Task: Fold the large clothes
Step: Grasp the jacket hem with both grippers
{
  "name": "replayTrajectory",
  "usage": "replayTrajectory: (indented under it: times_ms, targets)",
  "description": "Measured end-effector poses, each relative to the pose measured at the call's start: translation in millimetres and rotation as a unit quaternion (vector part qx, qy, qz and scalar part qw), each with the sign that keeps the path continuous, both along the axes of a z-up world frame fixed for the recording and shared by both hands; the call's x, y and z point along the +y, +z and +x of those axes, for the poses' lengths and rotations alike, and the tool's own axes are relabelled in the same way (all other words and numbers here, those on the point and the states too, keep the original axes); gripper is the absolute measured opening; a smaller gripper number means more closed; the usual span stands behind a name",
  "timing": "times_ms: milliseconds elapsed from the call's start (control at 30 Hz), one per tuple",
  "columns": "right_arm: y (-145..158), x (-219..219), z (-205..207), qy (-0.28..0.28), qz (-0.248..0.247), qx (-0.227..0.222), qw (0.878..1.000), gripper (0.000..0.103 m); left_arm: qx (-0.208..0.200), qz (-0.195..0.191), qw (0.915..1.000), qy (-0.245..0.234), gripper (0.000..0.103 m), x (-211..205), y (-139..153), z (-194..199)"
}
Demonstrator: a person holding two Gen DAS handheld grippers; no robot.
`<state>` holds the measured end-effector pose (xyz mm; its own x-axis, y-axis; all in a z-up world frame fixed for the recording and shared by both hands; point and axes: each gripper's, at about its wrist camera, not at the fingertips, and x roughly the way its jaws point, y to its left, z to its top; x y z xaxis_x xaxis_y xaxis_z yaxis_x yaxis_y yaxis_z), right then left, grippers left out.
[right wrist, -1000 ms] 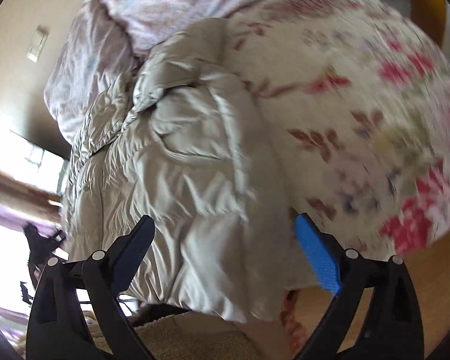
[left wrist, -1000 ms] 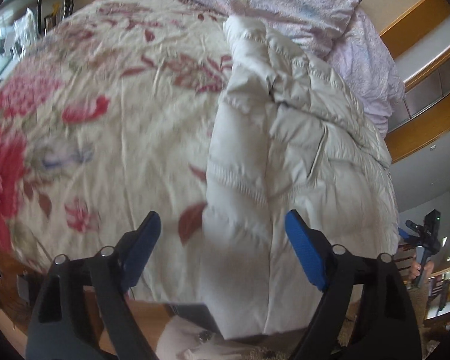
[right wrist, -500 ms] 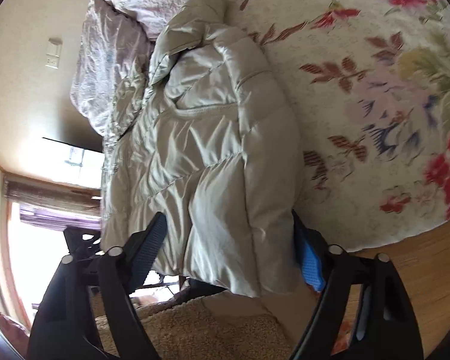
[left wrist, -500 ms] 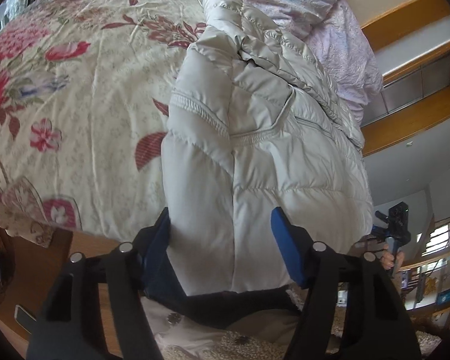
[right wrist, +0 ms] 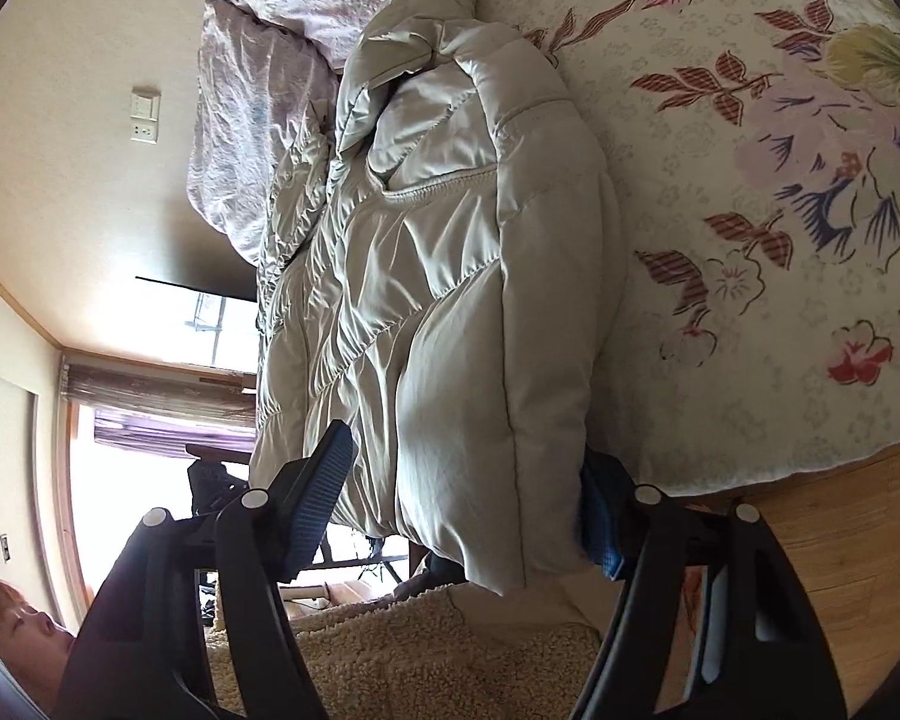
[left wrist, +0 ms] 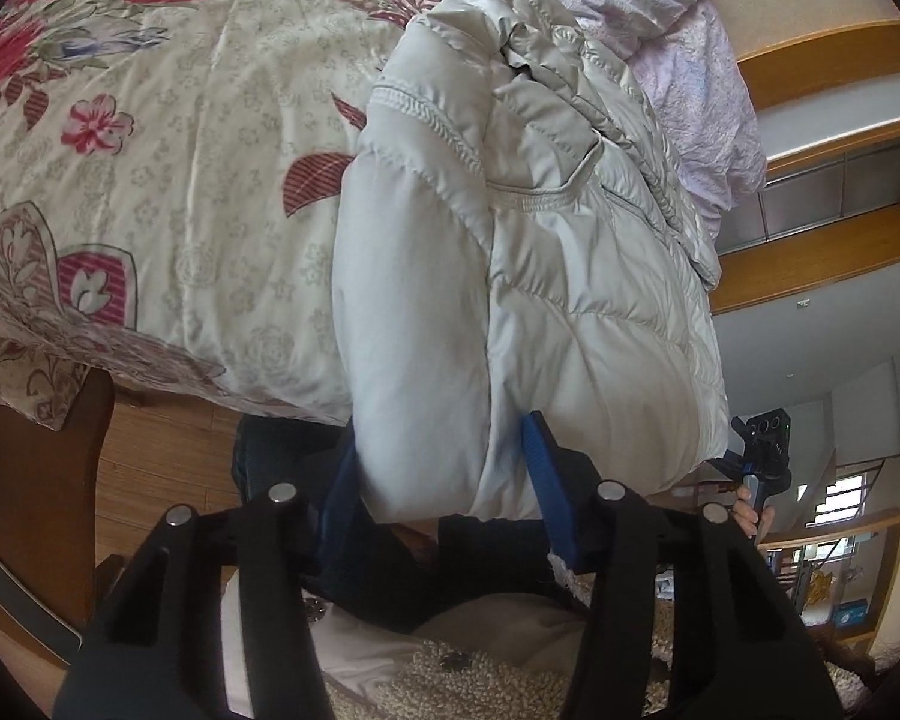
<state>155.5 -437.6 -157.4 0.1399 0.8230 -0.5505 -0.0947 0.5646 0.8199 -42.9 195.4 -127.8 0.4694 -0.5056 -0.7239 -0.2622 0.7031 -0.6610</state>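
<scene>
Gripping the near hem of the puffer jacket (left wrist: 510, 240) with both tools, mid-fold, roughly halfway by my read. Left gripper (left wrist: 444, 480): blue pads pressed into either side of the hem bulk, clamped on it. Right gripper (right wrist: 468, 510): wider stance, near pad (right wrist: 321, 492) lies against the jacket's outer face, far pad mostly buried behind the padded edge, so jaws look closing around the hem but a firm pinch I cannot tell.

Done so far, judging by the lie: jacket seems already narrowed lengthwise into a long strip, one side or sleeve turned over the body, a stitched seam running across the top layer. Left: bring the hem end away from the tools up toward the collar end, then flatten.

Jacket: pale beige, quilted, shiny, thick and puffy, wrinkled, collar end bunched far ahead of the tools. It lies on the floral bedspread (left wrist: 150, 150), extending straight forward from both grippers, hem overhanging the bed edge right at the fingertips. Lilac duvet (right wrist: 258, 60) heaped beyond the collar end. Wood floor (right wrist: 822, 516) below the tools.
</scene>
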Motion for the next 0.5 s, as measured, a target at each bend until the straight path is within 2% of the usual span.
replayTrajectory:
  times_ms: [67,133,167,267,367,500]
  targets:
    - [0,3,-3,0.0,-0.003,-0.002,1.0,0.063,-0.003,0.005,1.0,0.002,0.037,-1,4,-1]
    - [0,3,-3,-0.001,-0.017,-0.002,1.0,0.039,-0.01,0.015,0.9998,0.004,0.025,-4,11,-3]
    - [0,2,-4,-0.004,-0.022,-0.003,1.0,0.033,-0.014,0.021,0.9997,0.005,0.023,-5,15,-3]
    - [15,4,-6,-0.013,-0.034,-0.038,0.999,0.024,-0.03,0.043,0.9986,0.01,0.018,-8,32,-4]
    - [33,9,-7,-0.019,-0.056,-0.078,0.995,0.021,-0.06,0.059,0.9962,0.023,0.015,-8,56,-1]
    - [71,18,-7,-0.044,-0.084,-0.156,0.983,0.019,-0.115,0.089,0.9884,0.046,0.015,-4,97,10]
